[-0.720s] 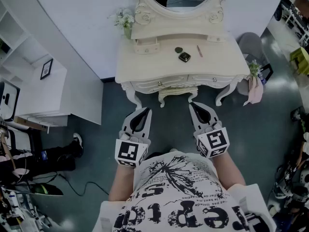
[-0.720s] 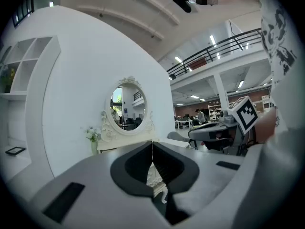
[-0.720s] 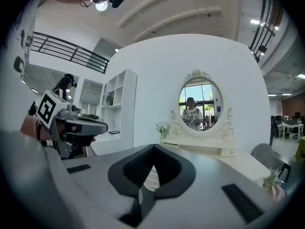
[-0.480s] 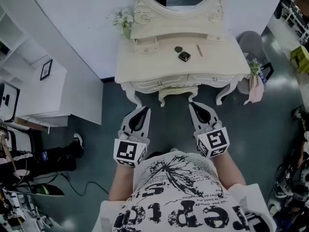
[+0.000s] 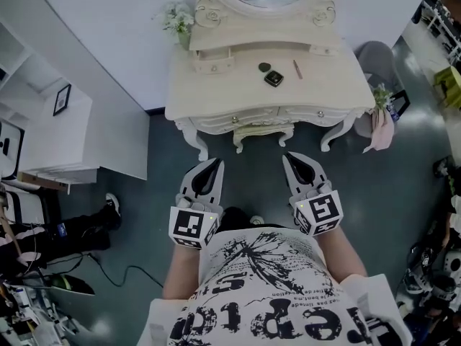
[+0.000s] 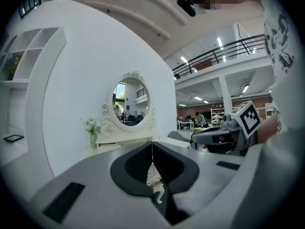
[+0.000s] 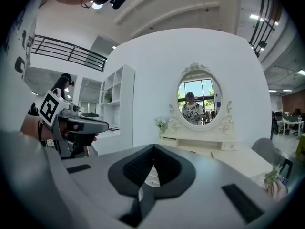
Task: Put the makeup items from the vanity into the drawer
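Note:
A cream vanity (image 5: 216, 96) with an oval mirror stands against the white wall ahead. On its top lie a dark square compact (image 5: 274, 79), a small round dark item (image 5: 265, 67) and a thin pink pencil (image 5: 297, 68). A small drawer (image 5: 213, 63) sits pulled out on the raised shelf at the left. Both grippers hang over the floor in front of the vanity, well short of it. My left gripper (image 5: 217, 163) is shut and empty, and so is my right gripper (image 5: 286, 156). From the gripper views, the vanity (image 6: 125, 142) (image 7: 200, 142) is seen beyond the closed tips.
A white shelf unit (image 5: 68, 132) stands to the left of the vanity. A grey chair (image 5: 374, 63) and a pink bag with a plant (image 5: 379, 125) are at its right. A flower vase (image 5: 182, 27) stands on the vanity's left corner. Cables and gear lie on the floor at lower left.
The vanity has shifted up and grown slightly in the head view as the person steps closer. Both grippers keep their pose, shut.

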Tool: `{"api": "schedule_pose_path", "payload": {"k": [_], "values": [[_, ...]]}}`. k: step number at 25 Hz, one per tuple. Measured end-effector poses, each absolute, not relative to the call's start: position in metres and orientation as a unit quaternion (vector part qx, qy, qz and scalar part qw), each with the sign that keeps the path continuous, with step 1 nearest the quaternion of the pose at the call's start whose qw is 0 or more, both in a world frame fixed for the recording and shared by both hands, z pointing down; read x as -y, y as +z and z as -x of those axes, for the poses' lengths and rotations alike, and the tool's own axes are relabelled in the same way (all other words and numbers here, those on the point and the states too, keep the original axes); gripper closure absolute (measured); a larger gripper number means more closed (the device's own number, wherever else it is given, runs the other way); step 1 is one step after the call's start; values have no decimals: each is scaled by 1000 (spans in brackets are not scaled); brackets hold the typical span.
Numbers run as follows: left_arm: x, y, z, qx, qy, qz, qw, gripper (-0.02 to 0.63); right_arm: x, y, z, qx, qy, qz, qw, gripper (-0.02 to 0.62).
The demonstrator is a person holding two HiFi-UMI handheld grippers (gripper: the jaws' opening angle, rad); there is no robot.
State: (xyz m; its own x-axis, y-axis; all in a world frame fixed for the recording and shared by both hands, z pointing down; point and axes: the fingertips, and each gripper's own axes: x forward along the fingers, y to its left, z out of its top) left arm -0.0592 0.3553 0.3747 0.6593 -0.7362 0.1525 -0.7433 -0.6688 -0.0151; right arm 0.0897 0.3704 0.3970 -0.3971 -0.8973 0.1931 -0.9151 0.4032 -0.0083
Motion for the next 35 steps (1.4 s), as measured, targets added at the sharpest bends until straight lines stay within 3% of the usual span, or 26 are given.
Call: {"api": "schedule_pose_path", "payload": {"k": [12, 35], "values": [[-289, 399, 76, 422, 91, -901, 53, 584, -299, 422, -79, 834, 74, -536, 110, 578], [31, 370, 121, 371, 87, -923, 50, 584, 4, 392, -44, 791, 78, -593, 125, 577]]}}
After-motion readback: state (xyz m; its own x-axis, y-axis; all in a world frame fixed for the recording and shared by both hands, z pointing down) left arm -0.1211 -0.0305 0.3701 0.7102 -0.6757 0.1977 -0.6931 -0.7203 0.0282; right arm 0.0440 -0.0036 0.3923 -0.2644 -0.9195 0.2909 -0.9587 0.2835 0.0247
